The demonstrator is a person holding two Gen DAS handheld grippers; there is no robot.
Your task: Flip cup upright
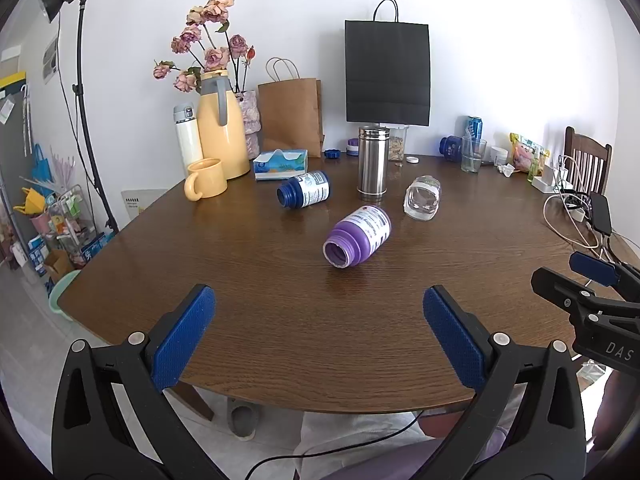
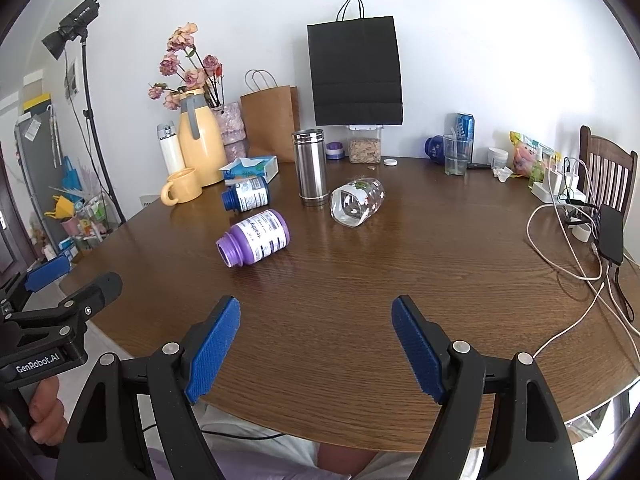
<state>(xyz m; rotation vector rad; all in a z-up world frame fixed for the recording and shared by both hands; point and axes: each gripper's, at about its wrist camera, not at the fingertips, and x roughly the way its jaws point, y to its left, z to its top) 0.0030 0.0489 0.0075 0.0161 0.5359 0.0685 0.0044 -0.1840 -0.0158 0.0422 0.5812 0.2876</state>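
Note:
A clear glass cup (image 1: 422, 198) (image 2: 356, 201) lies on its side mid-table, its mouth toward me. A purple bottle (image 1: 357, 236) (image 2: 254, 237) and a blue bottle (image 1: 304, 189) (image 2: 245, 193) also lie on their sides, both without lids. A steel tumbler (image 1: 373, 163) (image 2: 310, 167) stands upright behind them. My left gripper (image 1: 318, 336) is open and empty over the near table edge. My right gripper (image 2: 316, 344) is open and empty, also near the front edge, well short of the cup. Each gripper shows at the side of the other's view.
A yellow mug (image 1: 205, 179), yellow jug (image 1: 220, 132), white flask, tissue box (image 1: 280, 164), paper bags and a flower vase stand at the back left. A drinking glass (image 2: 456, 155), can and snacks stand at the back right. Cables and chargers (image 2: 576, 216) lie at the right edge.

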